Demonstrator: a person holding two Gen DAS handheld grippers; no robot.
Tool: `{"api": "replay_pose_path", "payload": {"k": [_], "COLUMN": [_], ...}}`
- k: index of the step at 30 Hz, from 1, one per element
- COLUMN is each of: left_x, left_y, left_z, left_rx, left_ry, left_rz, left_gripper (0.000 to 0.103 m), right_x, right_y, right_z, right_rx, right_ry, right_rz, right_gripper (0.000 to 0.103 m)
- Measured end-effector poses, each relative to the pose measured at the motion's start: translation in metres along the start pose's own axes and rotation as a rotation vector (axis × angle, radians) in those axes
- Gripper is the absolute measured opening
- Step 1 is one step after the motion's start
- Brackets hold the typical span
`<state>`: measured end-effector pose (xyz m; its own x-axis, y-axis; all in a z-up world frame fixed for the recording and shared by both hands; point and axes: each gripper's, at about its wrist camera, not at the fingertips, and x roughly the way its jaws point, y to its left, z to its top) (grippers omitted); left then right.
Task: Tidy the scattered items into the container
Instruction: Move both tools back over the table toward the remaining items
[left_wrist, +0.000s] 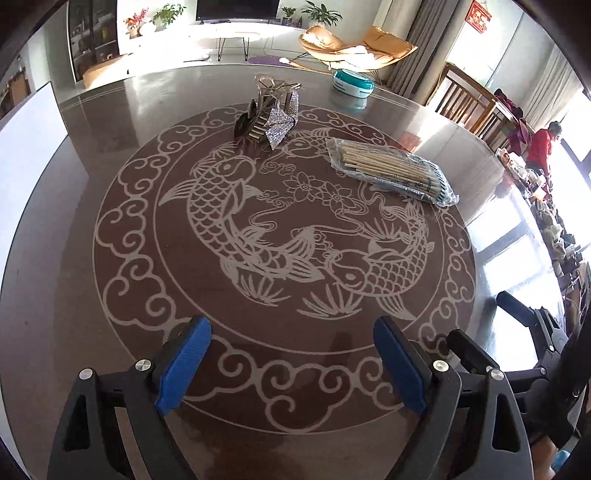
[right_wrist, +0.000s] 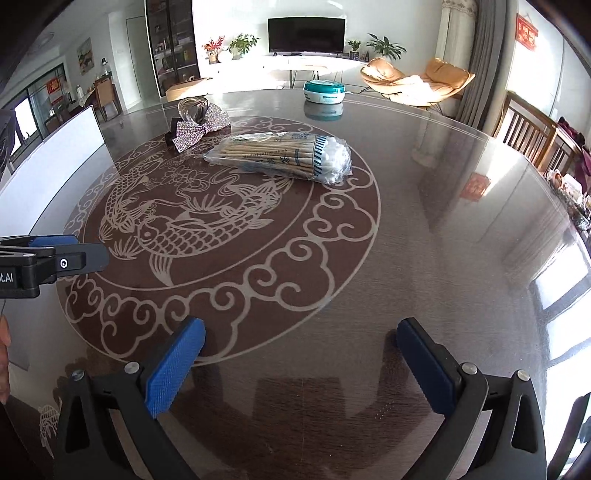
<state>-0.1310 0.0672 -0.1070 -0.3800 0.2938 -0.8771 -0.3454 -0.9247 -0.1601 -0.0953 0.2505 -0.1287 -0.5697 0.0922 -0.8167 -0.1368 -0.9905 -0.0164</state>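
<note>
Nearest, left gripper and right gripper: both spread wide, empty, hovering above glossy table. Risk: slippery bag of cotton swabs at twelve o'clock sliding from pads; glittery hair clips beyond snagging together. Farthest, teal container, lid apparently shut, blocking drop-in.
</note>
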Motion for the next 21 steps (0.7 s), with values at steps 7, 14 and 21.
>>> {"api": "replay_pose_path", "payload": {"k": [7, 14, 21], "left_x": [0.008, 0.006, 0.009], "left_y": [-0.024, -0.022, -0.022], "left_z": [-0.013, -0.021, -0.019], "left_rx": [0.191, 0.194, 0.194], "left_ry": [-0.035, -0.111, -0.117], "left_rz": [0.079, 0.073, 0.074], "left_gripper": [0.103, 0.103, 0.103], "right_x": [0.0, 0.0, 0.0], "right_y": [0.0, 0.0, 0.0], "right_z": [0.0, 0.0, 0.0], "right_rx": [0.001, 0.001, 0.001], "right_ry": [0.0, -0.001, -0.001], "right_rz": [0.0, 0.0, 0.0], "right_gripper": [0.103, 0.103, 0.103]}}
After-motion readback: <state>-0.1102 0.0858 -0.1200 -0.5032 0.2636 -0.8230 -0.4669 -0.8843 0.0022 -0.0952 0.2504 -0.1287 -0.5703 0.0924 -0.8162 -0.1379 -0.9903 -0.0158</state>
